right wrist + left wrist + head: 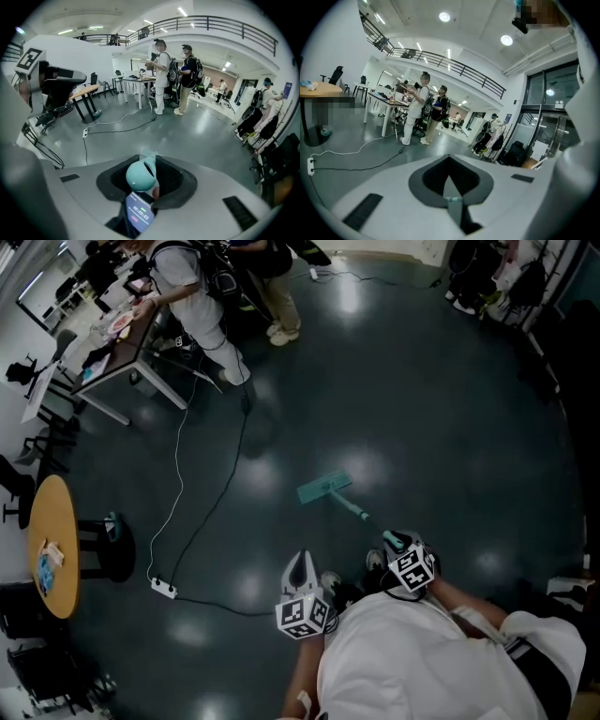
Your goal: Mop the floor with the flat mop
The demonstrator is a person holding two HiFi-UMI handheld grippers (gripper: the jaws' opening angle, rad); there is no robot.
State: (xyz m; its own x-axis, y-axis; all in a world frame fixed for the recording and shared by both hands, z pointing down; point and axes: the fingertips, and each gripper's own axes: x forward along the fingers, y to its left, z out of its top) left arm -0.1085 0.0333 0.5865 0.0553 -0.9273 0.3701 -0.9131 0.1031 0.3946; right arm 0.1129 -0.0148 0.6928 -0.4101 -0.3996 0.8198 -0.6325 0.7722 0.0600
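Observation:
The flat mop's teal head (323, 488) lies on the dark floor ahead of me, and its handle (361, 516) slants back toward my right side. In the head view my right gripper (401, 547) is shut on the top of the handle. The rounded teal handle end (140, 176) sits between the jaws of my right gripper (149, 157) in the right gripper view. My left gripper (301, 563) is held to the left of the handle, apart from it, with its jaws together and nothing in them. In the left gripper view my left gripper (449, 158) points across the room.
A white cable and a black cable run over the floor to a power strip (164, 588) at my left. A round wooden table (52, 545) and a black stool (108, 549) stand far left. Two people (202, 296) stand by a desk (122, 348) at the back left.

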